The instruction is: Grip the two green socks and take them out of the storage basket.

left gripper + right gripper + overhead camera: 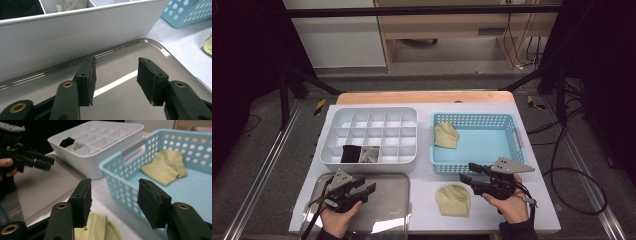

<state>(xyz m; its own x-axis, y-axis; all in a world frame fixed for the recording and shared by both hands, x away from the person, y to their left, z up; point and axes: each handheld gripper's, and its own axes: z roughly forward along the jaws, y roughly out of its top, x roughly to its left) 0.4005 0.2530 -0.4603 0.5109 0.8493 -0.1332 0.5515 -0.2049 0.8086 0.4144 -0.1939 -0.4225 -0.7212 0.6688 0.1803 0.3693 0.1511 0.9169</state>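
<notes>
Both grippers' fingers are spread, empty. The right gripper [471, 178] hovers by the basket [512, 125]; best drop straight onto the yellow cloth [453, 199] beside it and pinch mid-fold.

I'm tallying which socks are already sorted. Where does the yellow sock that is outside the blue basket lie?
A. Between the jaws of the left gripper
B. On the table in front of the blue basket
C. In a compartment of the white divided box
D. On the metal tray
B. The high view shows the yellow sock flat on the table, just in front of the blue basket and beside the right gripper, whose open jaws hold nothing.
</notes>
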